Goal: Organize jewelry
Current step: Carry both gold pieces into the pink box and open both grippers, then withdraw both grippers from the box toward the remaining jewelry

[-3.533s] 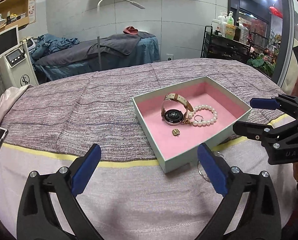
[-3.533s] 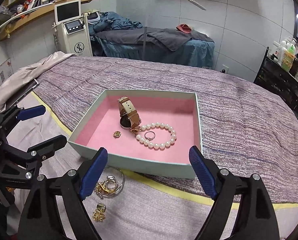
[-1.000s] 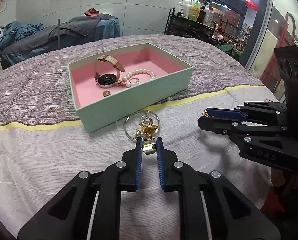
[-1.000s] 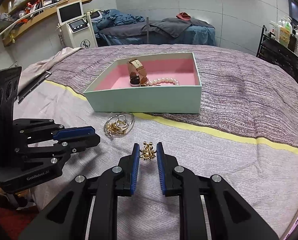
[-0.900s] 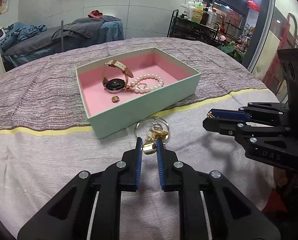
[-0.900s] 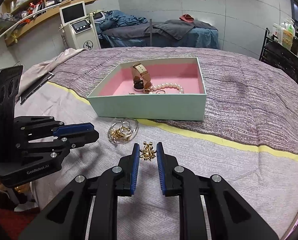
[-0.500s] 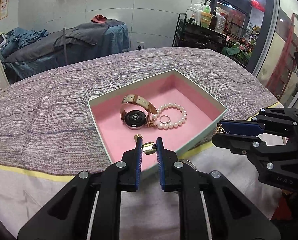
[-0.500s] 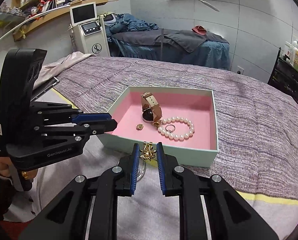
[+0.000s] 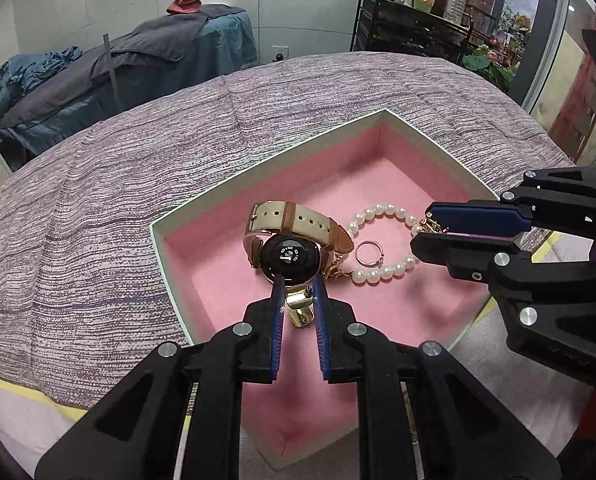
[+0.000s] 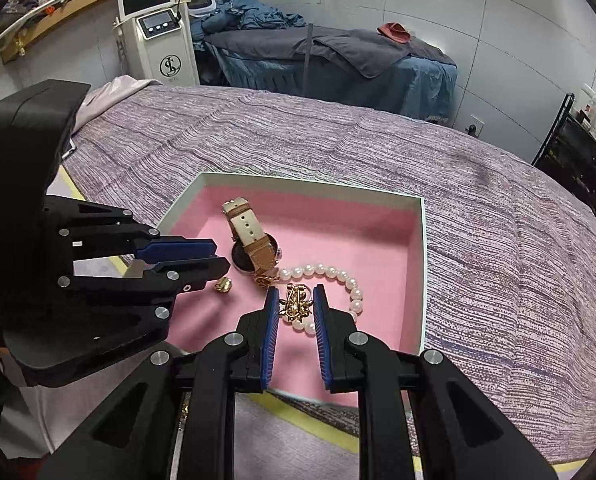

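Observation:
A pale green box with a pink lining (image 9: 378, 184) (image 10: 378, 232) sits on the striped bed cover. In it lie a watch with a tan strap (image 9: 291, 254) (image 10: 253, 248), a pearl bracelet (image 9: 382, 272) (image 10: 330, 272), a thin ring (image 9: 368, 252) and a small gold piece (image 10: 223, 285). My left gripper (image 9: 298, 300) is shut on a gold ring-shaped piece (image 9: 298, 300) and holds it over the box, just in front of the watch. My right gripper (image 10: 295, 306) is shut on a gold brooch-like ornament (image 10: 295, 304) over the pearl bracelet.
The box stands near the bed's front edge, by a yellow stripe (image 10: 306, 424). More jewelry on the cover in front of the box is mostly hidden by the gripper (image 10: 183, 412). A massage bed (image 10: 338, 56), a machine (image 10: 157, 36) and a bottle rack (image 9: 418, 12) stand behind.
Both grippers closed on gold pieces on the cover in front of the box, lifted them and carried them forward. They now hang over the box's pink lining.

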Available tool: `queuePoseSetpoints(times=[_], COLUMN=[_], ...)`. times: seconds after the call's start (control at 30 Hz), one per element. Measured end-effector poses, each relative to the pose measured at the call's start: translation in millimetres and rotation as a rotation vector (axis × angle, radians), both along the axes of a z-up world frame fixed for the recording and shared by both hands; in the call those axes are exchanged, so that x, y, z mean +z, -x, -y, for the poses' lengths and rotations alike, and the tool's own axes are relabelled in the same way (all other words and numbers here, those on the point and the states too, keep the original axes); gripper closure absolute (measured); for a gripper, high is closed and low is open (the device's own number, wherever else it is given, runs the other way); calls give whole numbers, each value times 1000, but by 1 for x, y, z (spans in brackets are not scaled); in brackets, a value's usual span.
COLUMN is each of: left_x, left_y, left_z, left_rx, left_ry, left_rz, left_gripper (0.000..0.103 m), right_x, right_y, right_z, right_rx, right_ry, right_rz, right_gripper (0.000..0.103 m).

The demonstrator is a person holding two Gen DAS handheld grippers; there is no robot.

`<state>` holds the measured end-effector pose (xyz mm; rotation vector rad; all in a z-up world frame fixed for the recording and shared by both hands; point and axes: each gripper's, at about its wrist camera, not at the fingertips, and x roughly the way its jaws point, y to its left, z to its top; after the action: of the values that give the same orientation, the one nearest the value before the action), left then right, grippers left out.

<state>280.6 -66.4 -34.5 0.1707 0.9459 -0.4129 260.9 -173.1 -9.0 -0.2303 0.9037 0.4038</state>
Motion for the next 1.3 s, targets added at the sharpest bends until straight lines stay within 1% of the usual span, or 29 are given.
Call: queuePoseSetpoints(times=[0.33, 0.6, 0.67, 0.73, 0.8, 0.83, 0.87, 0.9, 0.93, 0.97, 1.03, 1.1, 1.17, 1.23, 1.3], left_x=[-12, -12, -10, -6, -3, 0, 3, 9, 13, 20, 32, 39, 44, 46, 47], left_y=[-12, -10, -9, -8, -7, -6, -4, -1, 2, 5, 14, 23, 34, 47, 59], left_z=[4, 7, 5, 2, 0, -2, -5, -8, -12, -15, -23, -30, -37, -44, -51], left_rx=[-6, -2, 3, 8, 17, 24, 33, 47, 59, 73, 101, 123, 153, 179, 198], left_ry=[-37, -47, -43, -31, -24, -22, -20, -16, -11, -3, 22, 40, 45, 52, 63], left_rz=[-33, -17, -9, 4, 14, 22, 34, 56, 76, 103, 150, 176, 203, 224, 240], left_gripper=[88, 88, 88, 88, 87, 83, 72, 63, 44, 31, 26, 21, 16, 14, 12], right_x=[-17, -21, -21, -19, -16, -12, -9, -6, -1, 3, 10, 16, 21, 23, 24], right_y=[-18, -19, -17, -15, -13, -11, -9, -6, -3, 1, 8, 15, 26, 37, 48], right_z=[-2, -7, -7, -6, -3, -2, 0, 2, 4, 6, 12, 17, 22, 26, 29], right_rx=[14, 35, 38, 40, 33, 30, 27, 24, 19, 12, -9, -41, -63, -70, -80], right_ry=[64, 86, 86, 80, 74, 67, 60, 51, 37, 21, -9, -25, -52, -78, -88], right_rz=[-45, -37, -31, -20, -7, 3, 13, 22, 34, 47, 65, 80, 103, 115, 125], right_gripper=[86, 86, 84, 78, 74, 71, 69, 64, 58, 55, 41, 34, 31, 27, 27])
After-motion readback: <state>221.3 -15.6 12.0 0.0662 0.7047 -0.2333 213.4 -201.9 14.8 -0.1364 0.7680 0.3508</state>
